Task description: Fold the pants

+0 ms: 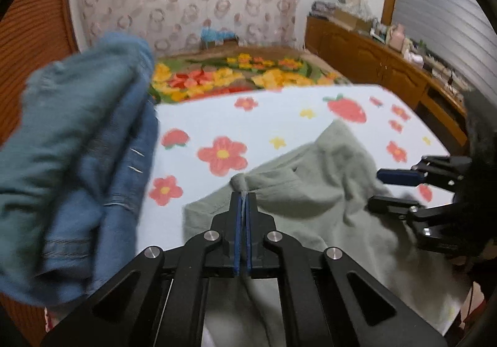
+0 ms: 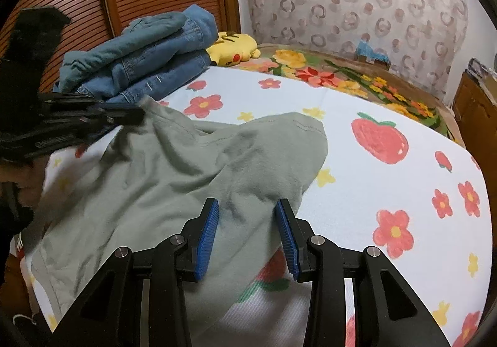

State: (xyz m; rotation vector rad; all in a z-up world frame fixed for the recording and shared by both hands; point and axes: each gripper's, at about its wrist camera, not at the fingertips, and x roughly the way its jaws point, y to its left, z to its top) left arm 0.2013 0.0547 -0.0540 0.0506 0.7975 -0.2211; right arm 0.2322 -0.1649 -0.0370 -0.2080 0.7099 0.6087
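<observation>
Meanwhile, the left gripper (image 1: 243,196) had clamped its jaws on a bunched fold of the sage-green pants (image 2: 174,179) lying crumpled on the strawberry-and-flower bedsheet (image 2: 388,185), while the right gripper (image 2: 247,207) hung open over the pants' right edge, beside stacked denim clothes (image 2: 139,61).

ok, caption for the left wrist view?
Left gripper shut on green pants; right gripper open alongside.
</observation>
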